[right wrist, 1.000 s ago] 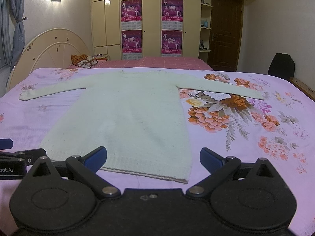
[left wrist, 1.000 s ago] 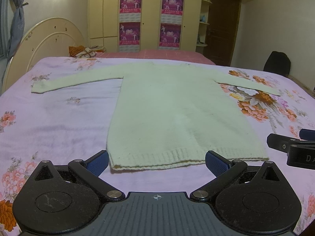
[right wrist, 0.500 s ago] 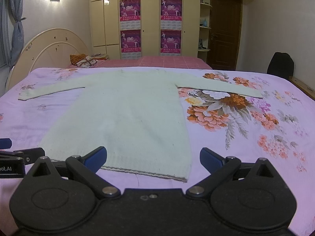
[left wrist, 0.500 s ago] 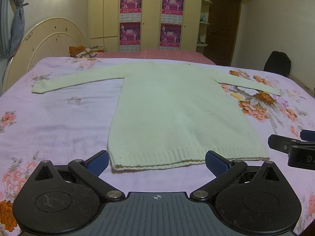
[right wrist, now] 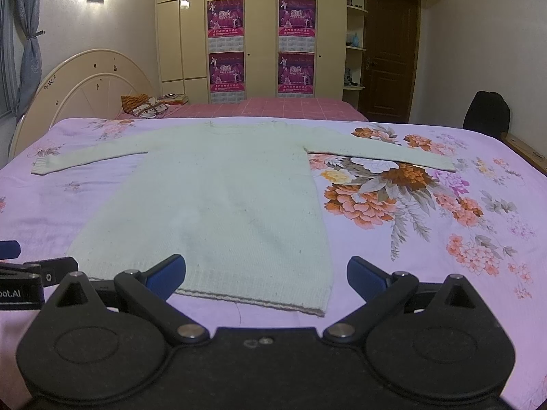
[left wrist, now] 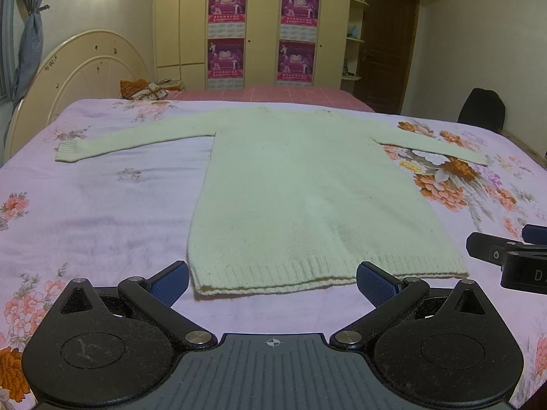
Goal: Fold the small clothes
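Note:
A pale cream knitted sweater (left wrist: 304, 191) lies flat on the bed, both sleeves spread out sideways, ribbed hem nearest me. It also shows in the right wrist view (right wrist: 222, 205). My left gripper (left wrist: 272, 282) is open and empty, hovering just in front of the hem's left part. My right gripper (right wrist: 266, 276) is open and empty, just in front of the hem's right corner. Each gripper shows at the edge of the other's view: the right one in the left wrist view (left wrist: 506, 256), the left one in the right wrist view (right wrist: 30, 273).
The bed has a lilac floral sheet (left wrist: 102, 205) and a cream headboard (left wrist: 85, 65) at the left. A pink bed (left wrist: 273, 92) with a small cloth pile (left wrist: 143, 90) lies behind. Wardrobes (left wrist: 259, 27), a door (left wrist: 386, 51) and a dark chair (left wrist: 482, 109) stand beyond.
Both grippers have stayed open and shifted only slightly; the sweater sits a little lower in the views. The sweater has not moved.

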`<action>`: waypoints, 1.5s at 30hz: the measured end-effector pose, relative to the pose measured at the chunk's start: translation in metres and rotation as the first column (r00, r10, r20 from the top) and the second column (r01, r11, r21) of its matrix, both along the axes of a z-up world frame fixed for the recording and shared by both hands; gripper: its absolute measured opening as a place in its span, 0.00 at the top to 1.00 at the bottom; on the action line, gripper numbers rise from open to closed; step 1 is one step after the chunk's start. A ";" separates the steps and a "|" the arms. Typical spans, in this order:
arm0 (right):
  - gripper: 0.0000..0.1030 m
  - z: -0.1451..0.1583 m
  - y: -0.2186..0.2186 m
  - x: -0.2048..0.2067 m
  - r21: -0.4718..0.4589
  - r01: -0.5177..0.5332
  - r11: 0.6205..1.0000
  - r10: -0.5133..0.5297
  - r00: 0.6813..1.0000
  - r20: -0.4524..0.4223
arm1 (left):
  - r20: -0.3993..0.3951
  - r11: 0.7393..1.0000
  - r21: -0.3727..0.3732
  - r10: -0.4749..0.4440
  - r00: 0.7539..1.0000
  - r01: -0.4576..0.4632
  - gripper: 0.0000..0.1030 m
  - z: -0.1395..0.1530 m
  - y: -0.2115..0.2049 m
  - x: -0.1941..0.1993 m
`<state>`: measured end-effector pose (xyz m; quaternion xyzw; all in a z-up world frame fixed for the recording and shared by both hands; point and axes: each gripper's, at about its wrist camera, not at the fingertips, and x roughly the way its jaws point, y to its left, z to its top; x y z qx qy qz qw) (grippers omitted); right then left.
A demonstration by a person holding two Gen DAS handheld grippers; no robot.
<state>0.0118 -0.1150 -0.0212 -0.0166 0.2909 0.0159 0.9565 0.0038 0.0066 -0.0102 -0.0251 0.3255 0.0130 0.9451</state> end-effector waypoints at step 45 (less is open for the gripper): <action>0.02 0.041 -0.065 0.041 0.037 0.170 0.985 -0.173 0.954 0.243 | 0.181 0.993 -0.104 -0.032 0.983 0.051 0.00 0.038 0.017 0.096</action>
